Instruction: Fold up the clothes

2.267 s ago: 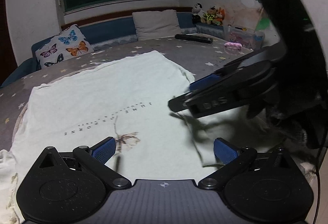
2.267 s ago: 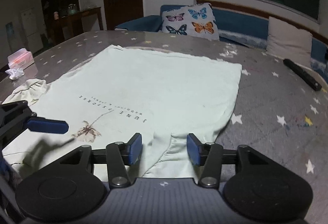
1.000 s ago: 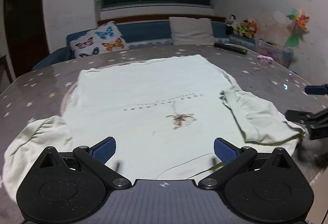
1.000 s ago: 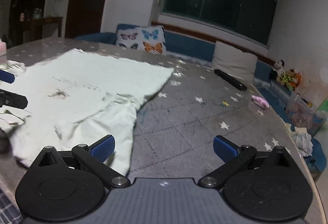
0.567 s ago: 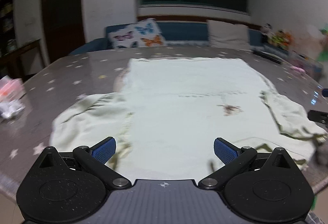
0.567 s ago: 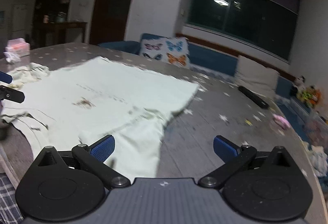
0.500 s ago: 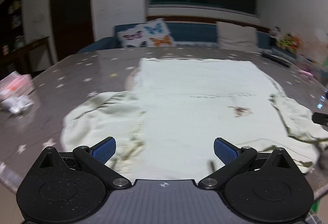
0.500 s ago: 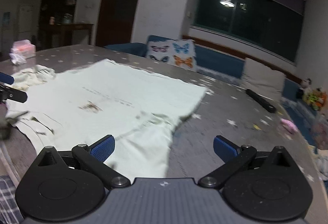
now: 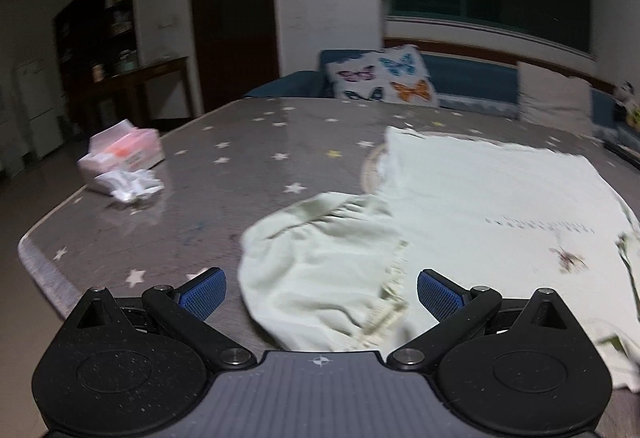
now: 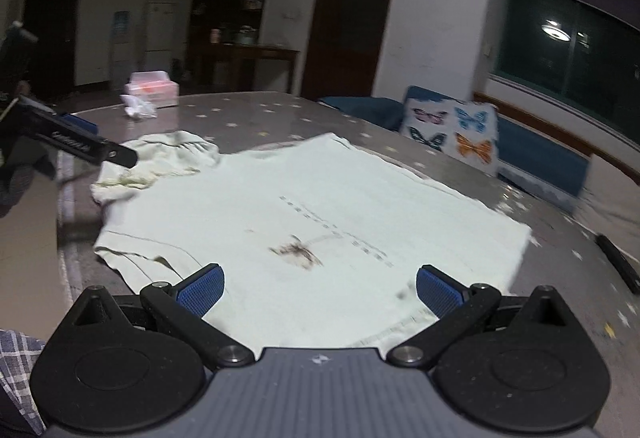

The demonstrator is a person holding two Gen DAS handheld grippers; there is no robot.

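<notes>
A pale green T-shirt (image 10: 320, 213) with a small print lies spread flat on the grey star-patterned table (image 9: 224, 173). Its left sleeve (image 9: 324, 262) is bunched near the table's front edge. My left gripper (image 9: 320, 294) is open and empty, with the sleeve lying between and just ahead of its blue pads. It also shows in the right wrist view (image 10: 76, 145), beside the sleeve (image 10: 160, 157). My right gripper (image 10: 318, 290) is open and empty, low over the shirt's near part.
A pink tissue box (image 9: 124, 153) with crumpled tissue (image 9: 128, 185) sits at the table's far left. A black remote (image 10: 618, 262) lies at the right. A butterfly cushion (image 9: 380, 77) and sofa stand behind the table. The table's rounded corner (image 9: 40, 258) is near my left gripper.
Both grippers have swung to the left. The left one now faces the left sleeve at the table corner; the right one now faces the middle of the shirt. Both stayed open.
</notes>
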